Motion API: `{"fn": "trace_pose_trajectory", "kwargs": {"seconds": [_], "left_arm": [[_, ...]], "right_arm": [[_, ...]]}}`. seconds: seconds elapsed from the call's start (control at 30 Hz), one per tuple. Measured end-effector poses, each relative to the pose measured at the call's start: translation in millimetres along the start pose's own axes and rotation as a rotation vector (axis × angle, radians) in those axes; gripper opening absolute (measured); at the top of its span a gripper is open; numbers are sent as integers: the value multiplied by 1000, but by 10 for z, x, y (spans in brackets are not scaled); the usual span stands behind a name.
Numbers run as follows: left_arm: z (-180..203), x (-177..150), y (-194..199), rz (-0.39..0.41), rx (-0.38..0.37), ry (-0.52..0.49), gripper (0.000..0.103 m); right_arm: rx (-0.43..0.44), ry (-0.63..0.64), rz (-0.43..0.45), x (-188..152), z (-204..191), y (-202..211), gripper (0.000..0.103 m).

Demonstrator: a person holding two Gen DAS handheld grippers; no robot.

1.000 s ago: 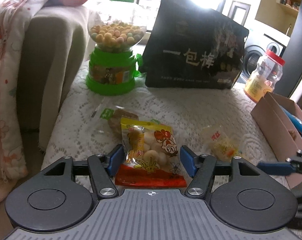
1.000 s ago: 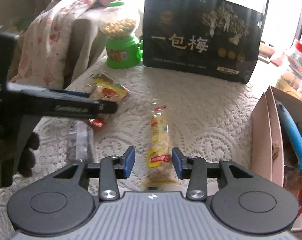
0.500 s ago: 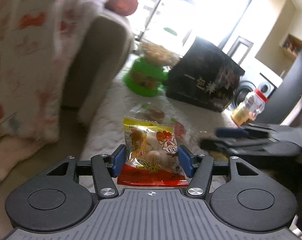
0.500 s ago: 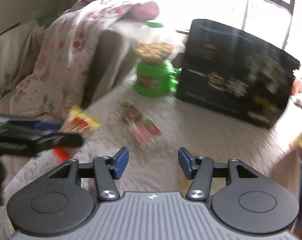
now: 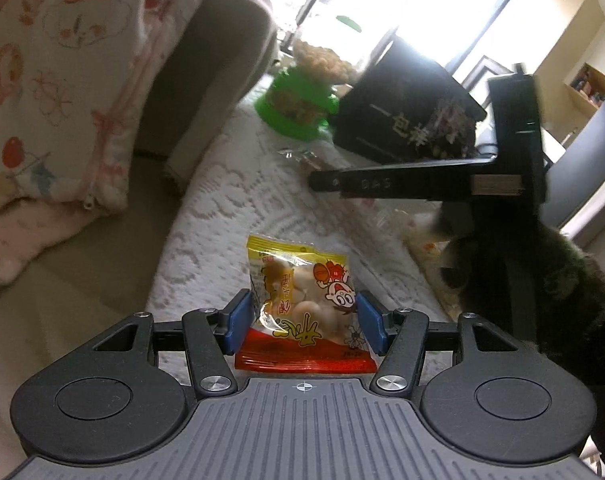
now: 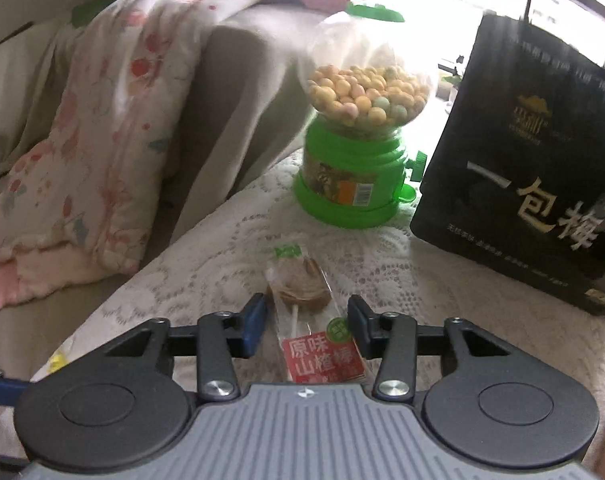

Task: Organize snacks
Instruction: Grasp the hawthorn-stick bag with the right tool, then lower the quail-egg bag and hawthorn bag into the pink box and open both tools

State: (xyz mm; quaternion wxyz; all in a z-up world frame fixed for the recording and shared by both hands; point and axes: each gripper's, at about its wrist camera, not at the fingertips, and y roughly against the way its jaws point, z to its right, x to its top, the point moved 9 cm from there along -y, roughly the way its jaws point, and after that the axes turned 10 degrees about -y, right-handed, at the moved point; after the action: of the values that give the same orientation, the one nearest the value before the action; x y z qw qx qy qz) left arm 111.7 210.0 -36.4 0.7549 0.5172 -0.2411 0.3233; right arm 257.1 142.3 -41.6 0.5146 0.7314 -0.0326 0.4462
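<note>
My left gripper (image 5: pixel 302 322) is shut on a yellow and red snack packet (image 5: pixel 300 304) and holds it above the white lace tablecloth (image 5: pixel 230 200). My right gripper (image 6: pixel 307 325) is open, its blue pads either side of a clear hawthorn lollipop packet with a red label (image 6: pixel 306 308) that lies on the cloth. The right gripper also shows from the side in the left wrist view (image 5: pixel 402 186), ahead and to the right of the left one. Another clear snack packet (image 5: pixel 430 246) lies below it, partly hidden.
A green candy dispenser with coloured balls (image 6: pixel 362 128) and a large black bag with white characters (image 6: pixel 534 168) stand at the back of the table. A sofa arm with a floral blanket (image 6: pixel 82 128) lies to the left, beyond the table edge.
My left gripper has lifted and swung left with the yellow packet. My right gripper left the long yellow packet, moved left and forward, and now straddles the lollipop packet.
</note>
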Motion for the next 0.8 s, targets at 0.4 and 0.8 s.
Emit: {"fn": "trace_pose_trajectory", "kwargs": {"seconds": [0.4, 0.8], "left_arm": [[678, -97, 103, -20, -67, -95, 62], [1901, -685, -166, -183, -216, -237, 62]], "right_arm": [[52, -45, 66, -529, 172, 1565, 36], [-181, -239, 2, -2068, 1099, 2527, 37]]}}
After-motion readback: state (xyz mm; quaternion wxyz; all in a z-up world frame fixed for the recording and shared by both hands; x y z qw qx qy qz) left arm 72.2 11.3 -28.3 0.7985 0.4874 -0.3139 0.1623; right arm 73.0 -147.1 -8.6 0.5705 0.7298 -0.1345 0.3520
